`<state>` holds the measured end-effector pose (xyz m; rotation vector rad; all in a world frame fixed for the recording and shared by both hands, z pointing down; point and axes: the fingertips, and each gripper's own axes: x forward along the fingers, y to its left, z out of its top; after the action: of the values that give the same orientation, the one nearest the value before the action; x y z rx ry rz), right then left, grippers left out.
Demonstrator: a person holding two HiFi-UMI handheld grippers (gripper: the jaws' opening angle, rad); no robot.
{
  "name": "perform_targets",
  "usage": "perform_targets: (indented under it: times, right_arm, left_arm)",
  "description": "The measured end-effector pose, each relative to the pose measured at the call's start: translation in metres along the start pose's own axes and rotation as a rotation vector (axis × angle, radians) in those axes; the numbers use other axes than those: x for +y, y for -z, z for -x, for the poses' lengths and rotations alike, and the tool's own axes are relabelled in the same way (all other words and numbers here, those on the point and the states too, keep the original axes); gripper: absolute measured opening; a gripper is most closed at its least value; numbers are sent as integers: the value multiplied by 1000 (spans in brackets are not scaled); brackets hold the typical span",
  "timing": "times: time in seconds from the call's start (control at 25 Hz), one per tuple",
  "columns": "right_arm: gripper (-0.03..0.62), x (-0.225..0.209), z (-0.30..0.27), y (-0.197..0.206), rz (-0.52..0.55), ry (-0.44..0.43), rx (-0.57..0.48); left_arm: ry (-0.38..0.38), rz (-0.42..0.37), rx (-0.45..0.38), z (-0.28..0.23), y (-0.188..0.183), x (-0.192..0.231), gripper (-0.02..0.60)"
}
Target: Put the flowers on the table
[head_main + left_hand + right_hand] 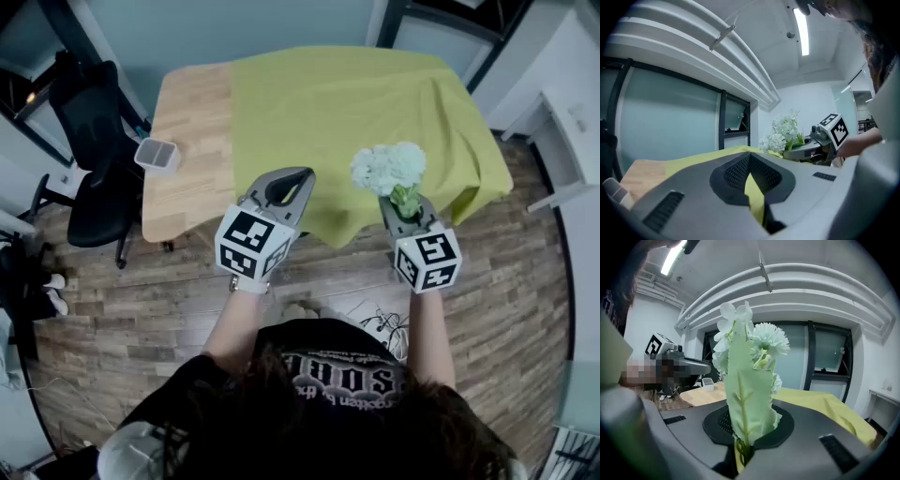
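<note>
- The flowers (389,169), pale green-white heads on a short stem with a leaf, are held above the counter's (187,141) near edge. They do not rest on it yet.
- The right claw (407,212) is closed tight on the stem and leaf base. In the right gripper view the leaf rises straight out from between the jaws. The grip is judged to be low on the stem so that the heads stay clear and uncrushed.
- The heads reach over the counter while the right claw itself hangs just short of the near edge, over the floor. This is judged to be a carry towards the set-down.
- The left claw (286,183) is closed with nothing in it. Only a sliver of the cloth (328,103) shows behind its jaws in the left gripper view. It is held near the counter's near edge, beside the right claw and apart from it, and is judged to be idle.
- The yellow-green cloth covers most of the counter. Bare wood is left at the counter's left end, where a small tub (157,155) stands.
- A black chair (89,141) stands off the counter's left end.
- Writing: each cube (427,258) carries only black-and-white square patterns, and no words are seen. Print on the person's shirt is partly hidden and cannot be read.
- Most of the cloth is free for the set-down.
</note>
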<state>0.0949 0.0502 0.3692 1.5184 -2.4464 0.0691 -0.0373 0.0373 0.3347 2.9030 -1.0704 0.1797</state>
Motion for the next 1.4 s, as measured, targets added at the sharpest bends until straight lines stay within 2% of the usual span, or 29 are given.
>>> perform_targets:
  times: [0.92,1.12,1.4]
  right_arm:
    - [57,21,-26,3,-48,16,-5]
    - [58,8,-43,-1,-43,6,-7]
    - [58,-24,-97,2,-59,-63,4]
  left_arm:
    - [73,0,2,7,11,28,-2]
    - [74,5,9,-8,12,34,-2]
    - [17,-7,37,-41,14,62,-2]
